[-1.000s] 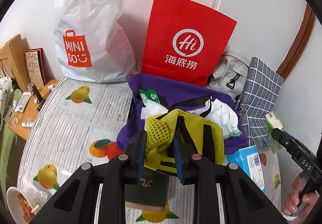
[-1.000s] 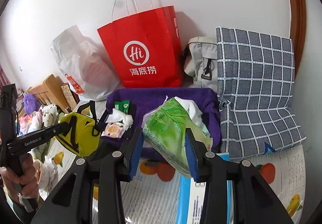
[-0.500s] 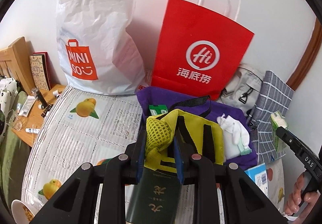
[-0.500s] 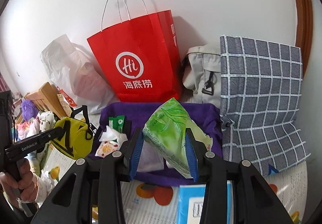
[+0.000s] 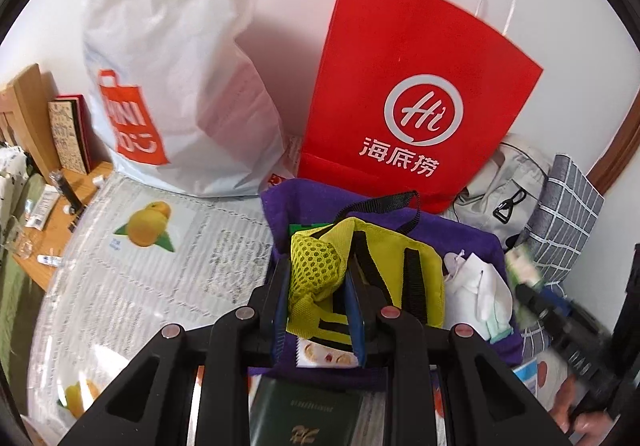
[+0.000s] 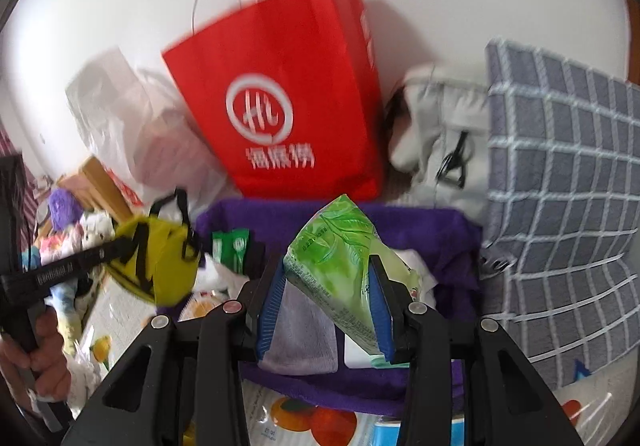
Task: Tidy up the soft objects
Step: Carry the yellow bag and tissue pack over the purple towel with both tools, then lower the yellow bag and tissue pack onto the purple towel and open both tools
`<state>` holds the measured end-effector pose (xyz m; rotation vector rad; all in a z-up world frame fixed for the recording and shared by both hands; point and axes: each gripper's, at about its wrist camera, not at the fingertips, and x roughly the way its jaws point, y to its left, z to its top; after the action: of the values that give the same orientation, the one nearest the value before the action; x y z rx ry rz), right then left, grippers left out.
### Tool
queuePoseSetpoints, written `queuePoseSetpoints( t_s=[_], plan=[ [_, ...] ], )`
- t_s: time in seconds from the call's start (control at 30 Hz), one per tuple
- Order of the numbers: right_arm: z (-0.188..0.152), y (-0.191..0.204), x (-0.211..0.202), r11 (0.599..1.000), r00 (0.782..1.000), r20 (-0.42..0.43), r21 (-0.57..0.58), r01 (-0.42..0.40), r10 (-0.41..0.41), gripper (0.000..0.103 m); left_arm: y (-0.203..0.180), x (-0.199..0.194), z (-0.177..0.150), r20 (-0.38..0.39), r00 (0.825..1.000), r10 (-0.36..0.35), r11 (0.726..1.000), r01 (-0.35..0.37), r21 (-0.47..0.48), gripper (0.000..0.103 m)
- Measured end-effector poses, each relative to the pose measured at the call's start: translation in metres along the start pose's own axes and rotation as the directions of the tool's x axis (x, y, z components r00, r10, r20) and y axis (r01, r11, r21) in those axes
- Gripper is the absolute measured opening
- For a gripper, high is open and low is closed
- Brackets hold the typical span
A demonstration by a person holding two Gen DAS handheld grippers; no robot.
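The left gripper [image 5: 318,288] clamps the yellow mesh pouch [image 5: 360,278] and the right gripper [image 6: 328,298] clamps the green tissue pack [image 6: 340,258], both above the purple fabric bin [image 6: 440,234]; lower each well inside before releasing.

Purple basket [image 5: 472,230] open at top; interior crowded with white cloths [image 5: 480,290] and small packets. Behind it, touching: red paper bag [image 5: 404,85], upright, blocks the rear. White plastic bag [image 5: 172,57] stands left of that. Grey backpack [image 6: 444,133] and checked cushion [image 6: 560,205] close the right side. Fruit-print sheet [image 5: 132,270] left of the basket lies bare; near side likewise unobstructed.
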<state>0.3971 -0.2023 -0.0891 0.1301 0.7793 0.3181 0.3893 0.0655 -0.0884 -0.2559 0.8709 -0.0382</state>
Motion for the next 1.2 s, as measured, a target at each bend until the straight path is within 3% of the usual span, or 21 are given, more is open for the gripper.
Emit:
queuePoseSetpoints(
  t_s=[0.37,0.5,0.87,1.03,1.2],
  plan=[
    [-0.009,0.006,0.029,0.994,0.997,-0.072,-0.111,0.022,-0.030,0.041,-0.012,0.047,0.023,-0.029,0.998,-0.053,0.998,0.052,-0.037,0.024],
    [-0.013,0.006,0.044,0.993,0.993,-0.112,-0.117,0.024,-0.038,0.041,-0.013,0.059,0.023,-0.043,0.997,-0.058,0.998,0.058,-0.012,0.025],
    [-0.022,0.015,0.063,0.982,0.988,-0.134,-0.180,0.054,-0.079,0.045,0.000,0.084,0.022,-0.081,0.991,-0.111,0.992,0.106,-0.066,0.025],
    [-0.020,0.015,0.060,0.986,0.989,-0.142,-0.167,0.010,-0.034,0.063,-0.003,0.087,0.020,-0.086,0.990,-0.112,0.993,0.107,-0.060,0.025],
    [-0.021,0.018,0.059,0.984,0.987,-0.155,-0.178,0.009,-0.037,0.067,0.000,0.092,0.019,-0.103,0.989,-0.102,0.993,0.095,-0.071,0.025]
  ],
)
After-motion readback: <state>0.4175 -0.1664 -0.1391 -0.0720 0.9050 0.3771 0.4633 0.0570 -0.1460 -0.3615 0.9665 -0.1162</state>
